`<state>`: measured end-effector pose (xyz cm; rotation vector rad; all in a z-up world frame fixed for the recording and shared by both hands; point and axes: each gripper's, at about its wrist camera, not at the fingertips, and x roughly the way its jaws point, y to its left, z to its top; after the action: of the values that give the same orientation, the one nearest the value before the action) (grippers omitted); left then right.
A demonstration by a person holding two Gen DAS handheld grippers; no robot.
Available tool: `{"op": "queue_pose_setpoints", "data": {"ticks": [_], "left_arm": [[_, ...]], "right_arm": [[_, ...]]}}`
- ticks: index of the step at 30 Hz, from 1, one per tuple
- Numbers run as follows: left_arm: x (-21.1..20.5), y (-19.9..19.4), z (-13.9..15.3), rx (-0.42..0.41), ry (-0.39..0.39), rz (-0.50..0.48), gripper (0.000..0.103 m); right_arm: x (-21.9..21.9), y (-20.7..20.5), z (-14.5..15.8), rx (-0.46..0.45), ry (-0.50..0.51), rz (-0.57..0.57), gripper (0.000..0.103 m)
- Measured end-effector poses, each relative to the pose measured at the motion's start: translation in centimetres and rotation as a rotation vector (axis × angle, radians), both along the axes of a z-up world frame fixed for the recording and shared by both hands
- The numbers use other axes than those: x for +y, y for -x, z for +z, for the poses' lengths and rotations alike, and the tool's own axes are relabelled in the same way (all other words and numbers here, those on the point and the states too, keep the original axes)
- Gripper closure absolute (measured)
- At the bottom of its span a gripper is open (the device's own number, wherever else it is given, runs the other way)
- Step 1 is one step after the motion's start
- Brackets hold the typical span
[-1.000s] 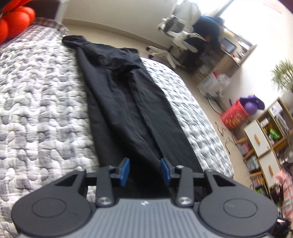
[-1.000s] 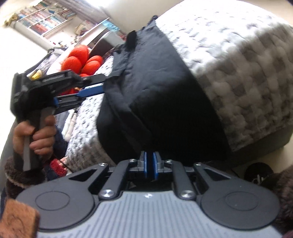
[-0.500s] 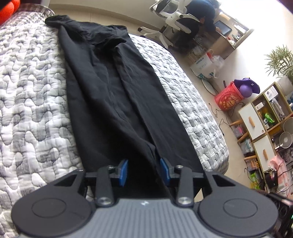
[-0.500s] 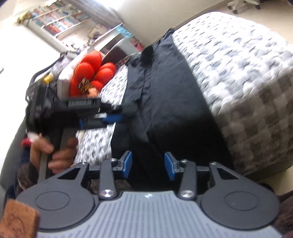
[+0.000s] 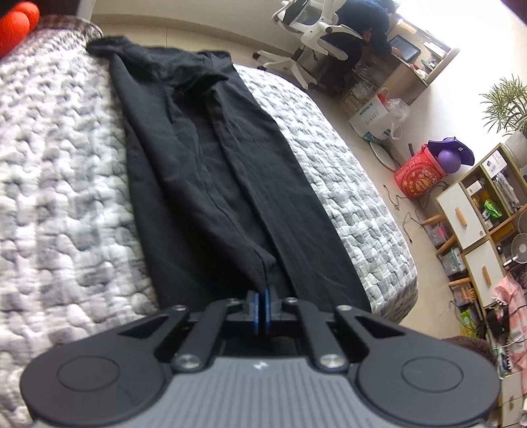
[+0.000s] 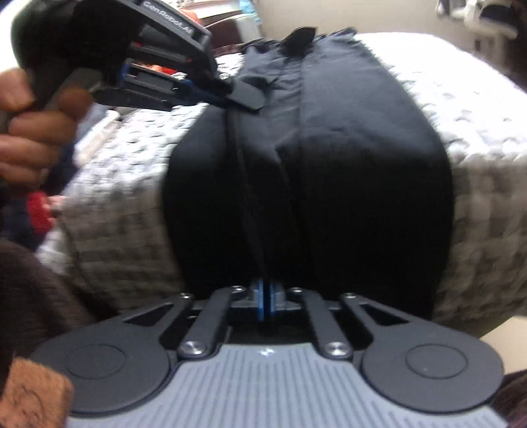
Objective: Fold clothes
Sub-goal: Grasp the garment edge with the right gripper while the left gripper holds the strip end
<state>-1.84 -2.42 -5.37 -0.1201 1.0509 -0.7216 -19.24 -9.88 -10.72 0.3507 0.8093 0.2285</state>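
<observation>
Black trousers [image 5: 230,184] lie lengthwise on the quilted bed [image 5: 59,184], legs side by side, waistband at the far end, hems draped over the near edge of the mattress. What changed: half a second ago both of your tools had their blue pads spread apart over the cloth; now both are pressed together on fabric. Your left gripper [image 5: 262,304] is pinching a raised ridge of the inner leg edge near the hem, cloth peaking up right at the pads. Your right gripper [image 6: 264,303] is pinching a fold lower down where the legs hang over the bed side; a taut dark crease runs from its pads up the overhang towards the left tool, seen in the right view clamped on cloth at the mattress edge. So the grasp step looks done and you're set for the fold, probably carrying the hem end up towards the waistband. Right view is motion-blurred, so how many layers each pinch holds can't be told. Watch for one leg slipping loose when you lift. Beyond the bed: office chair [image 5: 309,23], desk, red basket [image 5: 418,174], shelving.
</observation>
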Motion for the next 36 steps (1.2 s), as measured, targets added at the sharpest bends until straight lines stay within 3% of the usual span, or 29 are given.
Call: {"op": "queue_pose_setpoints", "data": {"ticks": [6,11,19,36], "left_arm": [[1.9,0.9,2.3,-0.070,0.011,0.009,0.100],[3.9,0.7,3.9,-0.099,0.054,0.026,0.100],[5.4,0.5,4.2,-0.105,0.059,0.051,0.100],[9.7,1.0,3.7,-0.110,0.071,0.153,0.100]], "right_arm": [[0.2,0.5,2.8,-0.044,-0.282,0.126,0.100],[0.4,-0.2,4.0,-0.044,-0.408,0.138,0.100],[1.5,-1.1,4.4,-0.062,-0.437,0.104,0.100],[4.3,-1.7,4.5,-0.034,-0.444,0.183,0.099]]}}
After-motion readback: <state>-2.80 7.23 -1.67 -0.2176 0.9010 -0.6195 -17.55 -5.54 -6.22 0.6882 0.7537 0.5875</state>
